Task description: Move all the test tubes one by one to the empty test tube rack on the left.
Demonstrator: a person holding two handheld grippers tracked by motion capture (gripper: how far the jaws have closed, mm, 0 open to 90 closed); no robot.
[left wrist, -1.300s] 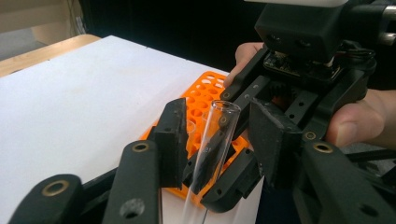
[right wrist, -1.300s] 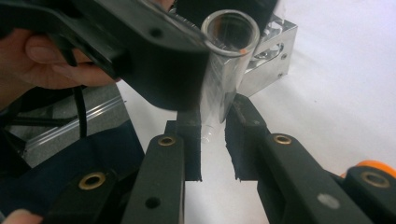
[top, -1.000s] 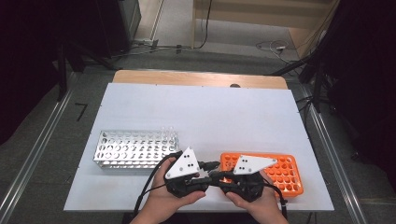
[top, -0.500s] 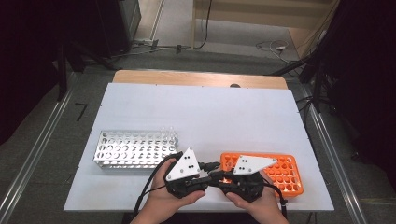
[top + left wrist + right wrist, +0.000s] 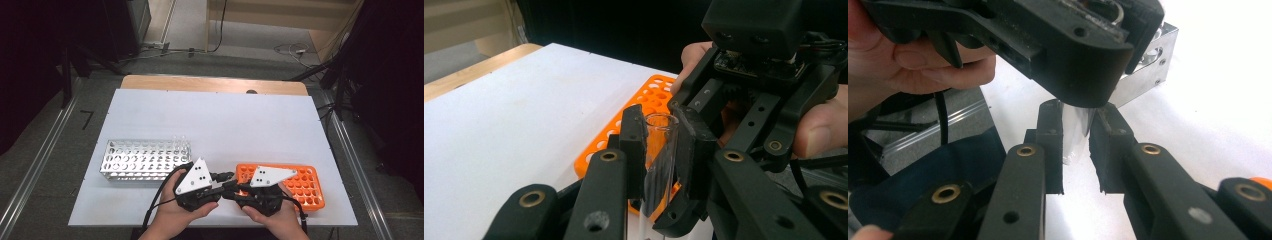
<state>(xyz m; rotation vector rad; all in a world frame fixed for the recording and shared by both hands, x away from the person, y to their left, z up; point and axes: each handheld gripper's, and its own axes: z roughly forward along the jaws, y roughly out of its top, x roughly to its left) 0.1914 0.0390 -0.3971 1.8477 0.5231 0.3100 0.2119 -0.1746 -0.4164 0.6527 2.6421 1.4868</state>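
Both grippers, left (image 5: 659,145) and right (image 5: 1075,135), have fingers closed on 1 tube (image 5: 659,155) beside the orange rack (image 5: 305,182).

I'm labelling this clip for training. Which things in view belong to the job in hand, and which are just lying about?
In the job:
- glass tube, between the jaws of both grippers
- left gripper
- right gripper
- orange rack, beside the grippers

Lying about:
- metal rack, apart on the left of the table
- cables on the floor beyond the table
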